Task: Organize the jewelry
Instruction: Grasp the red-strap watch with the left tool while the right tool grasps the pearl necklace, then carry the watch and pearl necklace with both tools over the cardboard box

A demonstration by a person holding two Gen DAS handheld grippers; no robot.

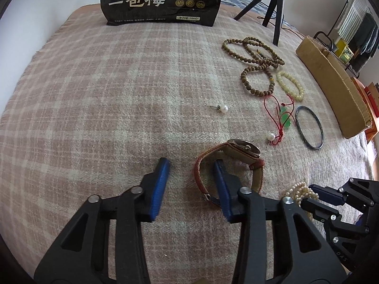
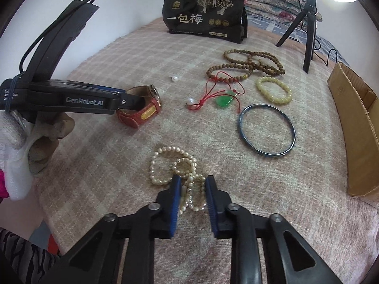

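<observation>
Watching from beside the bed, I'd worry first about the pearls (image 2: 163, 165). The right gripper (image 2: 193, 179) has its tongs drawn narrow onto a tangle of several loops, pads pressing the near strands, while two loops lie loose on the blanket (image 2: 106, 165) at eleven o'clock of the tips. If it lifts, I'd guess those loops will trail. They could slip free because only part of the bunch is pinched, or the round beads could roll out of the pads.

The left gripper (image 1: 191, 163) looks riskier. Its tongs stand fairly narrow but are not gripping: one finger is inside the watch (image 1: 241, 149) band, the other outside it on bare blanket, with the strap (image 1: 198, 175) between them. A close here would catch only the strap. The heavy case would then swing, or the watch would tip and drag.

The jewelry lies spread over the plaid blanket. The pearls are cream and knotted, nearest me. The watch stands on edge at ten o'clock of them, red-brown strap curled into a loop. A dark bangle (image 2: 267, 130) lies at two o'clock, and a green pendant (image 2: 223, 101) on red cord at one. The open box (image 2: 355, 123) waits at three o'clock, well apart.
</observation>
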